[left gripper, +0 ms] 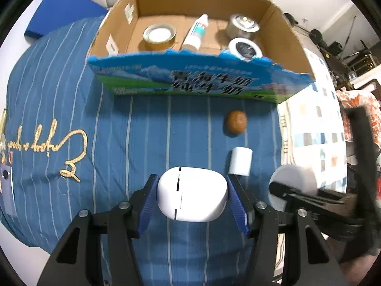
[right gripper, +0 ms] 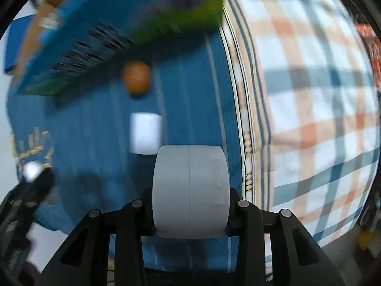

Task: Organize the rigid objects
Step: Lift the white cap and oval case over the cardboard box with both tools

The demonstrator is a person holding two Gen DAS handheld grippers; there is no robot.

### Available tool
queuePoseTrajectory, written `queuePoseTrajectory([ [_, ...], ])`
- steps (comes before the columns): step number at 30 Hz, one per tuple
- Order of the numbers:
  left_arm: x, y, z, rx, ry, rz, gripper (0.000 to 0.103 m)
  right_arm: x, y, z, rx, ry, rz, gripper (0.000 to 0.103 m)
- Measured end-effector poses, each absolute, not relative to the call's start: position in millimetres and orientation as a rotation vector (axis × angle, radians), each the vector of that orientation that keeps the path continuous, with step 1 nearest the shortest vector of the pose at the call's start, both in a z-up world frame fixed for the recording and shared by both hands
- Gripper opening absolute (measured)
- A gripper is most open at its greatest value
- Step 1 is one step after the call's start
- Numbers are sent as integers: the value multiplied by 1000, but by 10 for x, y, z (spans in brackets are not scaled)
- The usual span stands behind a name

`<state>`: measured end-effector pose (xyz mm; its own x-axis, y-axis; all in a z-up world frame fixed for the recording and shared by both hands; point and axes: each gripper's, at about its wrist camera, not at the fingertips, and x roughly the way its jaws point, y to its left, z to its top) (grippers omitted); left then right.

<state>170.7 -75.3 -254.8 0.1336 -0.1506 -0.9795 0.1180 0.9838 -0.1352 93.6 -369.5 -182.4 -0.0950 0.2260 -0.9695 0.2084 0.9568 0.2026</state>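
Both jaws clamp loads: left gripper point(left gripper: 191, 194) a white case point(left gripper: 191, 194), right gripper point(right gripper: 190, 196) a grey roll point(right gripper: 190, 191) (carrying step); next, lift over the box point(left gripper: 181, 76) wall.

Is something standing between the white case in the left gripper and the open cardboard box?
Only the box's own near wall. The blue bedding ahead of the white case is bare; the brown egg and small white cylinder lie to the right.

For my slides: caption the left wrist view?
Left gripper holds a white case before the cardboard box.
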Motion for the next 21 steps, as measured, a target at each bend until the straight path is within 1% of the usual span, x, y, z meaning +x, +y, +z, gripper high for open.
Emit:
queuePoseTrajectory([
  [5,1736,-783,-2169,-53,1369,-225,54,1079,-3808,-1068,305,1552,93,40],
  [10,1941,-749,-1718,-117,1294,-260,54,1312,-3595,-545,287,1454,140,40],
  [16,2399,-696,-1379,-130,1211,-258,55,1681,-3374,-233,251,1377,150,40],
  [21,2889,-569,-1400,-124,1214,-236,55,2106,-3321,-233,244,1359,152,40],
])
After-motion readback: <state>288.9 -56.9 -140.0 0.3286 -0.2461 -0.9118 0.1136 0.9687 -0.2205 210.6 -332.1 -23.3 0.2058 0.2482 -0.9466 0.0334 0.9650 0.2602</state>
